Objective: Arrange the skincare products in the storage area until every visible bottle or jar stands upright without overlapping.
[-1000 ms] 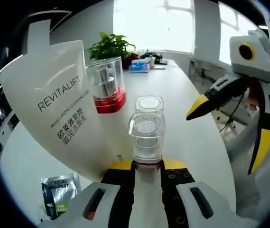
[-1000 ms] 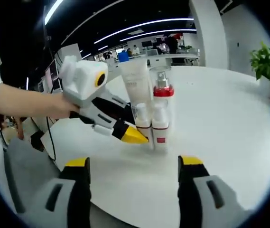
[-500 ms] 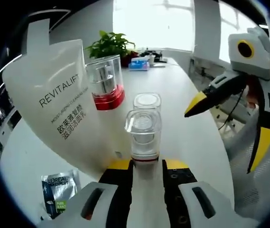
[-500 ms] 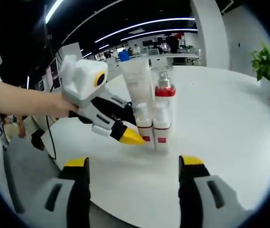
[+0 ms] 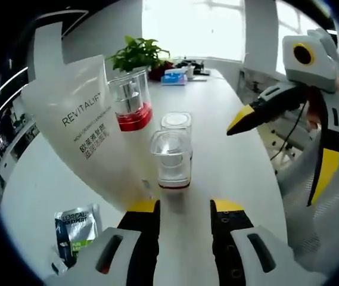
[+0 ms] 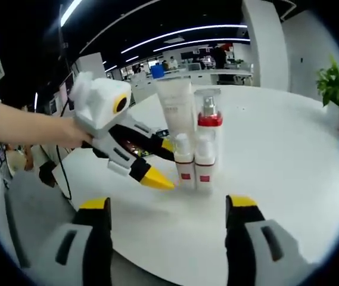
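A small clear-capped bottle (image 5: 171, 158) stands upright on the white table (image 5: 229, 161), just ahead of my left gripper (image 5: 184, 206), which is open and apart from it. A second small bottle (image 5: 176, 123) stands right behind it. To their left are a red-banded pump bottle (image 5: 130, 98) and a white Revitalift tube (image 5: 80, 128). The right gripper view has the same group: tube (image 6: 175, 107), pump bottle (image 6: 208, 116) and two small bottles (image 6: 184, 162). My right gripper (image 6: 168, 202) is open and holds nothing, a short way from the group.
A L'Oreal sachet (image 5: 74, 227) lies flat near the table's edge, left of my left gripper. A potted plant (image 5: 136, 55) and blue items (image 5: 175, 77) sit at the far end. A person's arm (image 6: 20, 125) holds the left gripper. Bare table lies right of the bottles.
My left gripper has opened and let go of the small bottle, then drawn back a little. The bottle now stands free on the table. The right gripper has hardly moved.
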`<state>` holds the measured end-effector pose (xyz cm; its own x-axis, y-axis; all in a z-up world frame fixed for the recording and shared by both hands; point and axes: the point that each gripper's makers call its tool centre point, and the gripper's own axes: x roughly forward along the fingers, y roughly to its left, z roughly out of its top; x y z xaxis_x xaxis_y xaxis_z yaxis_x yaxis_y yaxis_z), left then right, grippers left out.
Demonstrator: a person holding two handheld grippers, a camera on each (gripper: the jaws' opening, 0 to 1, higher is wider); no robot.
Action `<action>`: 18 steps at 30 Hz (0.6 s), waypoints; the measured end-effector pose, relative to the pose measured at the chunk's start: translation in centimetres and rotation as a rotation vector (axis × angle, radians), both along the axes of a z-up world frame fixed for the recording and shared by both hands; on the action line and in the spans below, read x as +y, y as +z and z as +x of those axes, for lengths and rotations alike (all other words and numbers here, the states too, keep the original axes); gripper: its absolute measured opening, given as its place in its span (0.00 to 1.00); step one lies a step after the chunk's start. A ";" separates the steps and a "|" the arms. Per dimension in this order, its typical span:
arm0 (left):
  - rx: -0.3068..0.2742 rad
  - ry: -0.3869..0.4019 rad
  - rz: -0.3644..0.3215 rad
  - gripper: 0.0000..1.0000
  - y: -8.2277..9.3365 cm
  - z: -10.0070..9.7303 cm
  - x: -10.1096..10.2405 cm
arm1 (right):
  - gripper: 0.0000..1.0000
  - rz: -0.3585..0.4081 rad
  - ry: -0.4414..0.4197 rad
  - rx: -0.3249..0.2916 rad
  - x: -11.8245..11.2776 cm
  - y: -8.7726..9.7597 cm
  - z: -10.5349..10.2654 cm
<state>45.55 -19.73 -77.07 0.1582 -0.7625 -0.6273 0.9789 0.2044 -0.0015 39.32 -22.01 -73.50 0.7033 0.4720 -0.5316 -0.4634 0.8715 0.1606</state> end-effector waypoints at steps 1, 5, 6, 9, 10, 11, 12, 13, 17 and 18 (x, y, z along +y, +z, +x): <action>0.001 0.003 0.002 0.32 0.0 -0.1 0.2 | 0.79 -0.001 0.000 -0.001 0.0 0.1 0.0; -0.003 0.034 0.009 0.38 0.2 -0.4 1.2 | 0.79 -0.002 0.005 -0.011 0.3 0.6 -0.3; 0.002 0.047 0.011 0.40 0.3 -0.4 1.6 | 0.79 -0.003 0.006 -0.014 0.4 0.7 -0.4; 0.005 0.084 0.015 0.45 0.7 -0.5 2.5 | 0.80 0.002 0.011 -0.021 0.7 1.0 -0.6; 0.004 0.101 0.012 0.47 0.9 -0.6 2.8 | 0.80 0.005 0.012 -0.023 0.8 1.1 -0.7; 0.006 0.111 0.012 0.49 1.1 -0.6 3.1 | 0.81 0.006 0.013 -0.024 0.9 1.1 -0.8; 0.009 0.119 0.013 0.50 1.2 -0.7 3.3 | 0.81 0.003 0.015 -0.025 1.0 1.2 -0.9; 0.010 0.132 0.011 0.50 1.4 -0.9 3.7 | 0.82 -0.011 0.021 -0.035 1.1 1.3 -0.9; 0.021 0.166 0.013 0.54 1.7 -1.6 4.9 | 0.87 -0.001 0.017 -0.045 1.1 1.7 -0.9; 0.025 0.175 0.014 0.56 1.7 -1.8 5.2 | 0.87 0.002 0.017 -0.045 1.2 1.7 -0.9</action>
